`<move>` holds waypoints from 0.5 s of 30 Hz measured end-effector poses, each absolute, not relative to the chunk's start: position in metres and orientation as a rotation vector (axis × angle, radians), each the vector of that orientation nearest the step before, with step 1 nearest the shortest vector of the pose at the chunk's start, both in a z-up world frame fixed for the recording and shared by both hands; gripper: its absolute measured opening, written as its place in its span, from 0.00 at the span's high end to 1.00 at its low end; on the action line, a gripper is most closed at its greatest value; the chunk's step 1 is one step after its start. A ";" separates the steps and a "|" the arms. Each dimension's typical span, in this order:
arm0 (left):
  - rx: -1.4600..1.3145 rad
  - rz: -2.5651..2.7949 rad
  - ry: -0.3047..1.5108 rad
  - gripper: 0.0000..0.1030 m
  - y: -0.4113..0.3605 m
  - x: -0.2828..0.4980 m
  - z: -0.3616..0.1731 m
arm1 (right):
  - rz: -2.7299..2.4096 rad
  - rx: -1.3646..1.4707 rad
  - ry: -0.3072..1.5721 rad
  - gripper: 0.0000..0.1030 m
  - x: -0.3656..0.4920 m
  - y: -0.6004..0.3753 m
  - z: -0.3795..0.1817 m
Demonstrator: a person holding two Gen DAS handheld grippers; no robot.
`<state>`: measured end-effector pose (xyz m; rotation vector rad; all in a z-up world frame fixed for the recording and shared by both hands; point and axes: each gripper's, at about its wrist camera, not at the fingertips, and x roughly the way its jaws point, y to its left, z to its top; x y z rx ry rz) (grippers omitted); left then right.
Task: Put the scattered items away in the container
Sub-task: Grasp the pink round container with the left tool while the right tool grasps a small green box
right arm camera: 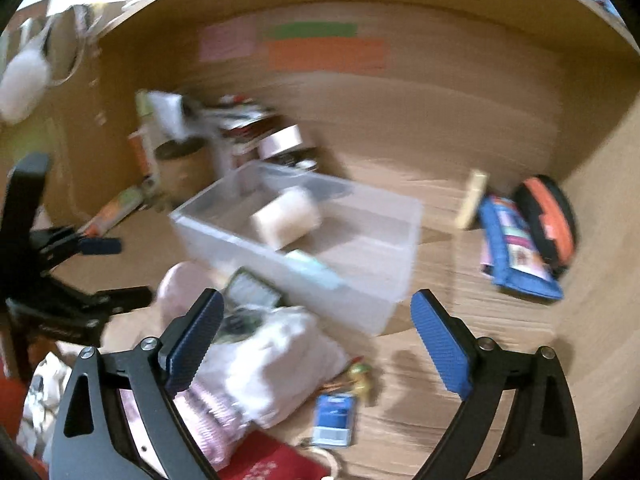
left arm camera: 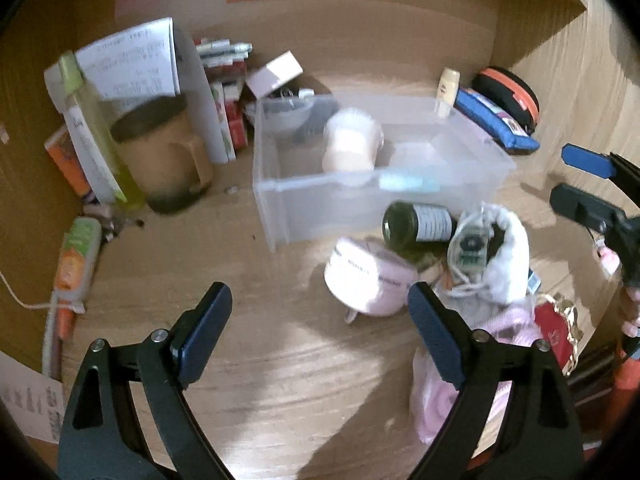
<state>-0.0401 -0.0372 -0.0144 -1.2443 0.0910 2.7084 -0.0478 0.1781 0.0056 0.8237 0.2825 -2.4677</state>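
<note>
A clear plastic container [left arm camera: 280, 196] stands on the wooden desk, also in the right wrist view [right arm camera: 360, 300]. Inside lie a cream jar [left arm camera: 352, 142] and a light blue item [left arm camera: 408, 182]. In front of it lie a pink pouch [left arm camera: 366, 280], a dark bottle [left arm camera: 416, 226] and a white drawstring bag [left arm camera: 504, 256] with a small gadget on it. My left gripper [left arm camera: 320, 332] is open and empty, just in front of the pink pouch. My right gripper [right arm camera: 316, 340] is open and empty above the white bag [right arm camera: 280, 360]; it also shows at the right edge of the left wrist view [left arm camera: 576, 184].
A brown mug [left arm camera: 164, 152], a yellow-green bottle [left arm camera: 100, 132], papers and books stand at the back left. A blue pouch [left arm camera: 496, 120] and a black-orange case [left arm camera: 508, 92] lie at the back right. A small blue card [right arm camera: 334, 420], a red cloth [right arm camera: 272, 460] and pink fabric lie near the front.
</note>
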 end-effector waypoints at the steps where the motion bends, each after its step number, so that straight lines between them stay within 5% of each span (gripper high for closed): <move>1: -1.256 2.695 0.087 0.12 -0.037 -0.041 -0.018 | -2.430 0.827 0.306 0.10 -0.046 0.171 0.003; 4: -1.288 2.669 0.083 0.12 -0.036 -0.045 -0.027 | -2.357 0.843 0.340 0.14 -0.043 0.154 -0.006; 12: -1.286 2.603 0.080 0.12 -0.025 -0.063 -0.038 | -2.249 0.975 0.413 0.53 -0.057 0.129 -0.034; 15: -1.285 2.585 0.098 0.12 -0.021 -0.071 -0.043 | -2.229 0.990 0.445 0.57 -0.061 0.125 -0.038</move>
